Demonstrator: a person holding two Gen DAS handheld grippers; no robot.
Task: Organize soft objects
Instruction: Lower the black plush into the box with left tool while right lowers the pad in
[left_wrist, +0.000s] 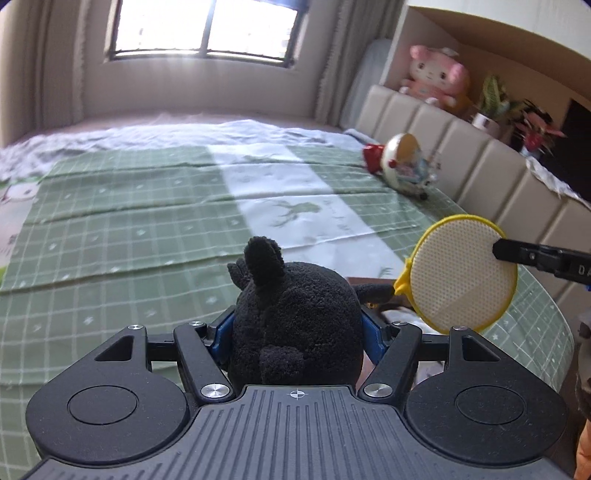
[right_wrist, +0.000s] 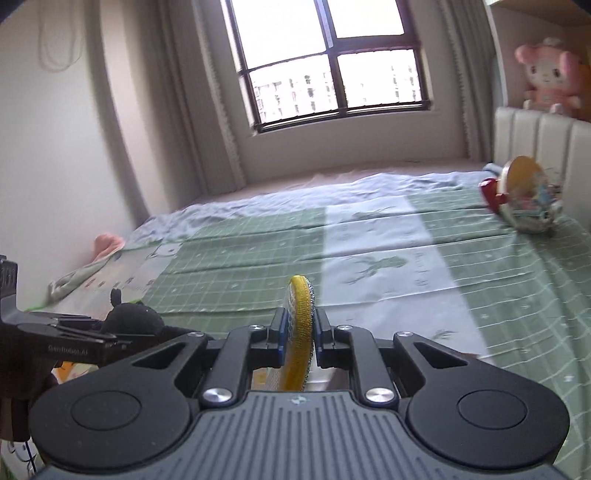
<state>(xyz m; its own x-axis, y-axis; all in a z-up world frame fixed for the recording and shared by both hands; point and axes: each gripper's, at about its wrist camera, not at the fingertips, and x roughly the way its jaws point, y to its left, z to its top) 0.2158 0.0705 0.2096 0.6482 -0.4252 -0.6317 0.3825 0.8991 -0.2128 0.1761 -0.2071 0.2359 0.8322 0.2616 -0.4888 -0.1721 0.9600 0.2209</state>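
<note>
Right tool (right_wrist: 300, 332) clamps yellow disc (right_wrist: 300, 314) — above bed (right_wrist: 480, 277).

A fuzzy black plush toy (left_wrist: 291, 317) with round ears sits upright above the bed; beside it a flat, round, yellow-rimmed mesh pad (left_wrist: 463, 273) stands on edge.

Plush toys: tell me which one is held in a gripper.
The black plush, clamped in the left gripper over the bed. The pink plush sits untouched on the shelf behind the headboard.
</note>
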